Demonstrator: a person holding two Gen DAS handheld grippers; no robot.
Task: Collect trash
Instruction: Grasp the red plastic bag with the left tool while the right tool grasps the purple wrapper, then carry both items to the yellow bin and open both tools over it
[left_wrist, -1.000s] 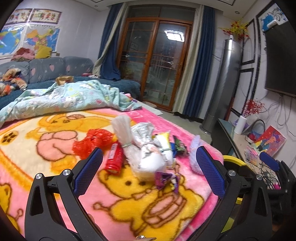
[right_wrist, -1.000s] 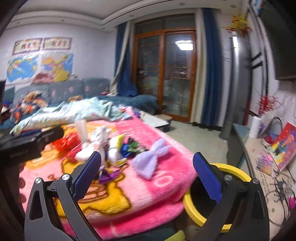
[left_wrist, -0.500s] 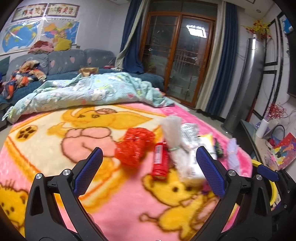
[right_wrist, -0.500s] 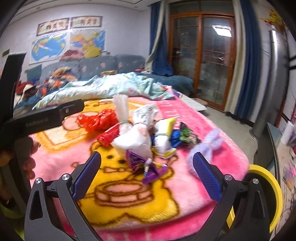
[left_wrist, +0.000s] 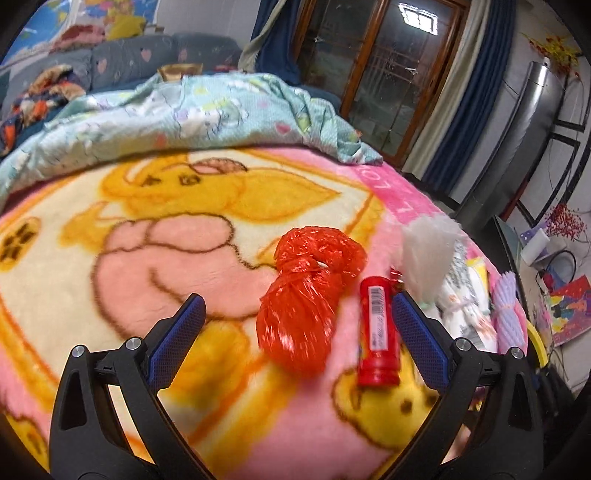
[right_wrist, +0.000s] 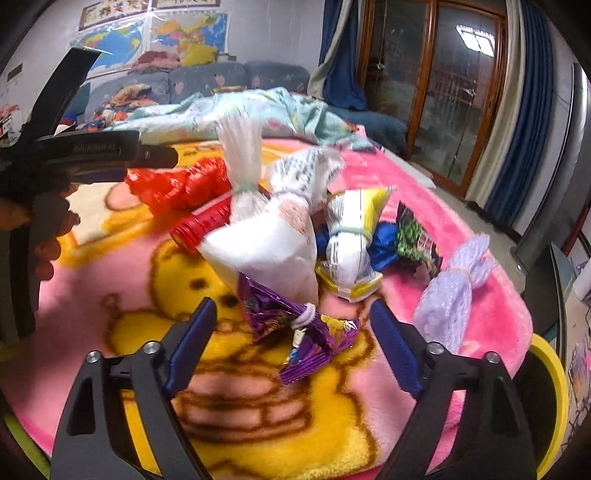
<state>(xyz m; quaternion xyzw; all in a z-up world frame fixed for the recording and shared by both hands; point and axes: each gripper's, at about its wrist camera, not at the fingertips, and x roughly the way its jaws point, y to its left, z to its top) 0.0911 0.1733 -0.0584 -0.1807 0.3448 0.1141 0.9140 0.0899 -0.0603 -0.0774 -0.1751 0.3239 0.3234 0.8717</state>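
Your right gripper (right_wrist: 291, 332) has just been closing, yet its blue pads (right_wrist: 192, 343) are not pressing on anything: the purple foil wrapper (right_wrist: 295, 328) lies between the jaws, untouched and ungripped. Just beyond its tips sits the knotted white plastic bag (right_wrist: 266, 247), overlapping the wrapper's far end, with the yellow-and-white packet (right_wrist: 351, 251) to the right of that and the lilac bundle (right_wrist: 454, 284) off past the right jaw. The yellow bin (right_wrist: 550, 402) shows at the lower right, below the blanket's edge.

Your left gripper (left_wrist: 299, 332) stands released and wide, holding nothing. The crumpled red plastic bag (left_wrist: 306, 302) sits between its jaws, and the red tube (left_wrist: 378, 332) lies just inside the right pad, close against it.

The risks, as I judge them:
- Close the right jaws as they are and you may catch the white bag's lower edge with the wrapper and drag the pile.
- The foil is thin and flat on the pink blanket (right_wrist: 388, 424); pads that come in too high will probably slide over it, too low and they pinch the fleece.
- On the left, the tube is likely to be caught with the red bag or rolled away.
- Both grippers work close together, so they could collide.
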